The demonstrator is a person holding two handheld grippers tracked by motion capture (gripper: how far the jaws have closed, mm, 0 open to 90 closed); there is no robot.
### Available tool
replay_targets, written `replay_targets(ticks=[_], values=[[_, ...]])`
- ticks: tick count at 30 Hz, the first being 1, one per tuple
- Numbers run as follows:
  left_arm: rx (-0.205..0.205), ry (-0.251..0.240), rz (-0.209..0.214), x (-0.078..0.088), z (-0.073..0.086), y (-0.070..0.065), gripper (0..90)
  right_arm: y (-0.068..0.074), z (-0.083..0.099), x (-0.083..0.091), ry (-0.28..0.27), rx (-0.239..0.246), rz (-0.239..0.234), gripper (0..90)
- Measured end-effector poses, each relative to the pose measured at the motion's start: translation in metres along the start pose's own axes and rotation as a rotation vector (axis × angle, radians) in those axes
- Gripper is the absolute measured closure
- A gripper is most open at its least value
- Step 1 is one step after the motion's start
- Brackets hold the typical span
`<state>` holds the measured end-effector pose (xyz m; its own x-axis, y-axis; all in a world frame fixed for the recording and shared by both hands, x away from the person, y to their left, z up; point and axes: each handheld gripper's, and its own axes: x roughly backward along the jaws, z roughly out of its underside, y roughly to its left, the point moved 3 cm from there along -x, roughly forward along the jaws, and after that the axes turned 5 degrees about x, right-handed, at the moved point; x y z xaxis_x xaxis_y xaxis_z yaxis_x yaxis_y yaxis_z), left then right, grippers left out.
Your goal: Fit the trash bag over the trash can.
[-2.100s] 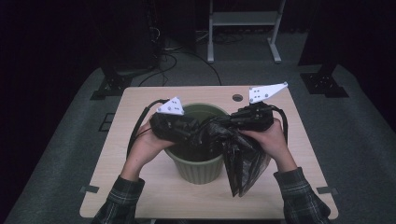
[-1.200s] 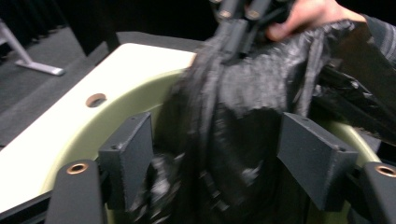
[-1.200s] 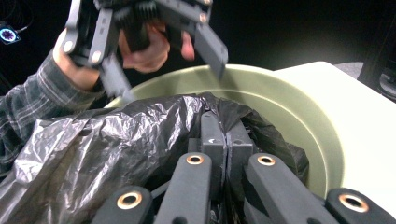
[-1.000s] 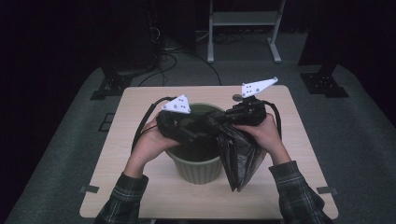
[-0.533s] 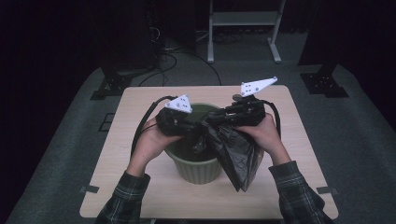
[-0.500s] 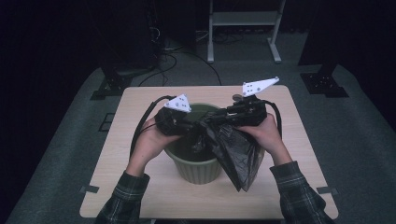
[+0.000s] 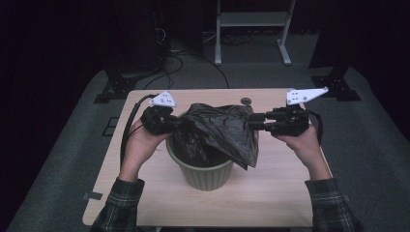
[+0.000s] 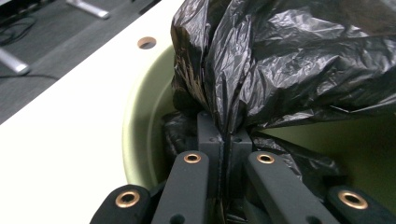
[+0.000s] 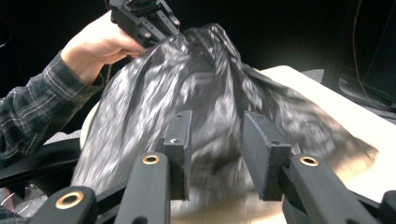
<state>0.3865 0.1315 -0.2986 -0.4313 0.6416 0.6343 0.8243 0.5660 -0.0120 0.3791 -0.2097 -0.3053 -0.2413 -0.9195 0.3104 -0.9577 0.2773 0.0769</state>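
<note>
Bag: crumpled black plastic bin bag (image 7: 220, 128), centre of the high view, draped over the mouth of the bin with one flap hanging down its front right side
Bin: round pale-green plastic waste bin (image 7: 205, 174), standing on the table just below centre; part of the bag already lies inside, by its near wall in the left gripper view
Left gripper (image 8: 224, 140): jaws pressed together on a gathered fold of the bag, at the bin's left rim
Right gripper (image 9: 212, 156): jaws have just been opening and stand spread; the bag sits blurred just ahead of them, probably no longer held
Table: light wooden tabletop (image 7: 145, 193), bare around the bin
Done: bag brought over the bin, one edge held
Left: open the bag's mouth, fold it over the rim all round
</note>
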Motion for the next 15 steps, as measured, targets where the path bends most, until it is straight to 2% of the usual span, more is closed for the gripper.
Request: replay_targets(ticks=[4, 7, 9, 15], values=[[0.009, 0.001, -0.003, -0.002, 0.002, 0.001, 88.0, 0.002, 0.012, 0.012, 0.014, -0.011, 0.026, 62.5], [0.013, 0.002, -0.005, -0.003, 0.004, 0.002, 87.7, 0.005, 0.022, 0.017, 0.021, -0.022, 0.026, 62.4], [0.030, 0.001, -0.016, -0.004, 0.004, 0.003, 87.7, 0.007, 0.027, 0.019, 0.024, -0.026, 0.023, 62.2], [0.026, 0.004, -0.011, -0.004, 0.004, 0.001, 87.2, 0.012, 0.036, 0.022, 0.013, -0.040, 0.002, 61.0]])
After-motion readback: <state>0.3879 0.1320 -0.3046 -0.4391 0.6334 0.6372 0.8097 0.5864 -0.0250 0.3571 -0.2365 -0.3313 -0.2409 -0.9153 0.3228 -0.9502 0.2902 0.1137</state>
